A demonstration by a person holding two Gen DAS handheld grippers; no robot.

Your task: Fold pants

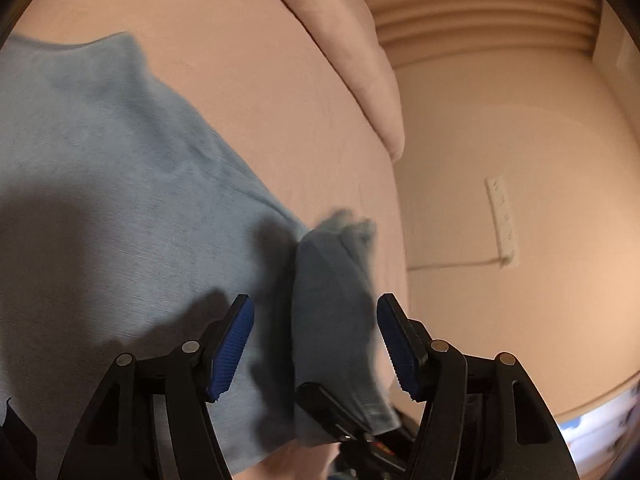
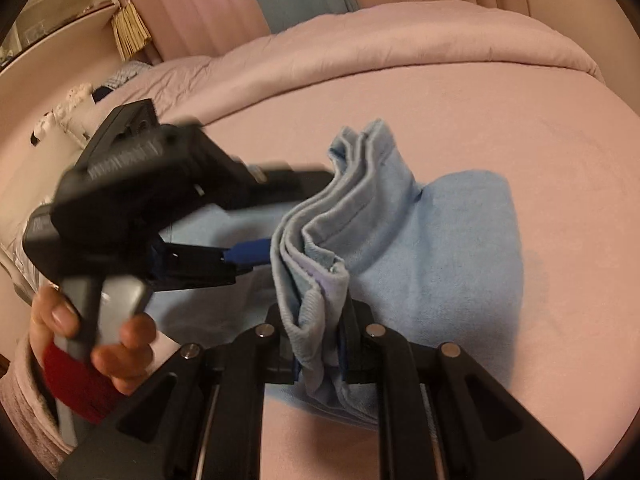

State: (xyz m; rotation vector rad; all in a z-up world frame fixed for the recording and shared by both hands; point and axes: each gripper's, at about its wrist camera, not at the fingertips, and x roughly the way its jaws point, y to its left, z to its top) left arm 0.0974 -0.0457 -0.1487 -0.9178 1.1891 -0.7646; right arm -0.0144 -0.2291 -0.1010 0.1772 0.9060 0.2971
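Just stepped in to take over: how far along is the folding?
Partly done: the light blue fleece pants already lie doubled on the pink bedsheet. In hand: the right gripper pinches their stacked hems, while the left gripper is open beside that bunch. Left: laying that end down and flattening.

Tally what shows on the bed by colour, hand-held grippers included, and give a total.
Light blue: 1, the pants, a bunched edge clamped in the right hand-held gripper.
Black with blue pads: 2, that gripper and the left hand-held gripper, jaws apart around the fabric.
Pink: 1, the bed sheet.
Total: 4
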